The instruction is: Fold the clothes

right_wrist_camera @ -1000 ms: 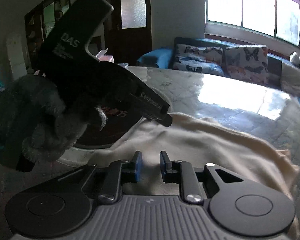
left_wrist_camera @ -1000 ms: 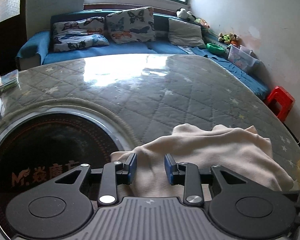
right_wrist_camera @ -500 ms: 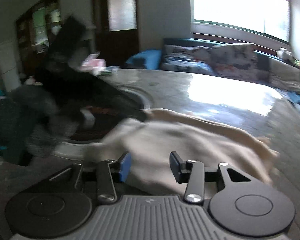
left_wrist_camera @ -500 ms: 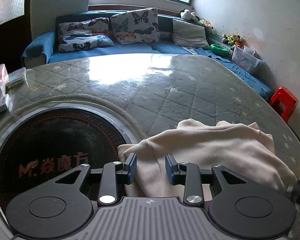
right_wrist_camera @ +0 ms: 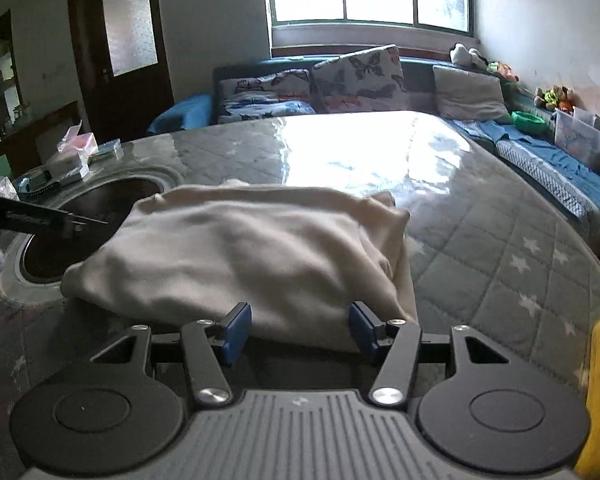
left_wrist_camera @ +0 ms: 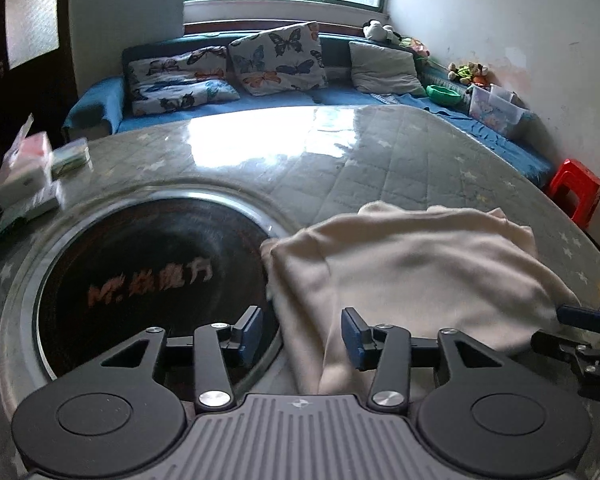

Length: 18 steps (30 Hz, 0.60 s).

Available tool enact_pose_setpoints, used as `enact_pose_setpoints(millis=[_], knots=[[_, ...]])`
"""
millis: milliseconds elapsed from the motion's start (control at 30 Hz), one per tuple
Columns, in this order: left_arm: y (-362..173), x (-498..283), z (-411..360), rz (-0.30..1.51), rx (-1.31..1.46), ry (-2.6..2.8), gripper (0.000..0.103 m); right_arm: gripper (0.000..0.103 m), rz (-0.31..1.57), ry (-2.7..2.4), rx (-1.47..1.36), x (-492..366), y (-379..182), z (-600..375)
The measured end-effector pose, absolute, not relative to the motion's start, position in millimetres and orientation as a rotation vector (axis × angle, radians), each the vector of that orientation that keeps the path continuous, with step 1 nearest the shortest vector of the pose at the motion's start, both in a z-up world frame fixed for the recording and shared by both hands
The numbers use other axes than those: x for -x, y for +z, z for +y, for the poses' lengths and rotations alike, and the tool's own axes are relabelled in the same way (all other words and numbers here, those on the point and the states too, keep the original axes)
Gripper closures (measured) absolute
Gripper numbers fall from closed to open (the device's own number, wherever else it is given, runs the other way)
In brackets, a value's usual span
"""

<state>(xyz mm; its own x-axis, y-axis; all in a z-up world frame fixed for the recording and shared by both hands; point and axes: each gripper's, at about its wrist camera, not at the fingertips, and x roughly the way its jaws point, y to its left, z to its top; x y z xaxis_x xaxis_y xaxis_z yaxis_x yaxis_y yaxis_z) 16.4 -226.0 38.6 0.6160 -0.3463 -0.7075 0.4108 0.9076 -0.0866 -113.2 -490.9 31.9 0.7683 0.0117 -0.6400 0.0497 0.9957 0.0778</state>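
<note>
Left wrist view first: soft cream knit garment (left_wrist_camera: pixel 412 276) bunched in a rough fold on the grey quilted star-print table cover (left_wrist_camera: pixel 380 168), one corner hanging over the round dark glass inset (left_wrist_camera: pixel 148 272) with the metal rim. Left gripper (left_wrist_camera: pixel 302 334) released, jaws just been opening, blue pads standing clear either side of a loose hanging fold, nothing pinched. Likely trouble: floppy, springy-looking knit, so the fold could slump open or slide off the slick-looking inset edge now that nothing pins it. Clear plastic bin (left_wrist_camera: pixel 496 110) over on the blue sofa, full of something colourful, too blurry to tell; green bowl (left_wrist_camera: pixel 444 94) next to it, contents not visible. Right wrist view: right gripper (right_wrist_camera: pixel 296 330) also let go, jaws just been opening, near hem of the garment sitting between the pads but not squeezed. Closing again carelessly could snag one layer and drag the stack crooked.
</note>
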Motion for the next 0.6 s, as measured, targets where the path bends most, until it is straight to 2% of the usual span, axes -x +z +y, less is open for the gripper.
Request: enact_pose_setpoints(millis=[100,233,300,367,433,533,600], knots=[[38,-5,-218,0.799,-0.075,-0.427,0.049,0.043,0.692,-0.024,-0.081,120,32,-484],[38,11,-209,0.790,-0.071,-0.414,0.044,0.032,0.677,-0.008,-0.072,129,37,-471],[39,20,-206,0.782,-0.069,-0.410,0.038,0.028,0.676,-0.001,-0.068,132,38,-465],[39,30,-202,0.770,-0.072,-0.405,0.031,0.019,0.678,0.006,-0.065,135,38,-459],[40,38,-199,0.760,-0.080,-0.401,0.027,0.017,0.681,0.013,-0.062,138,37,-453],[41,48,-195,0.746,-0.087,-0.392,0.015,0.015,0.689,0.018,-0.061,141,36,-445],[41,54,-192,0.734,-0.091,-0.387,0.014,0.012,0.694,0.019,-0.062,142,34,-441]])
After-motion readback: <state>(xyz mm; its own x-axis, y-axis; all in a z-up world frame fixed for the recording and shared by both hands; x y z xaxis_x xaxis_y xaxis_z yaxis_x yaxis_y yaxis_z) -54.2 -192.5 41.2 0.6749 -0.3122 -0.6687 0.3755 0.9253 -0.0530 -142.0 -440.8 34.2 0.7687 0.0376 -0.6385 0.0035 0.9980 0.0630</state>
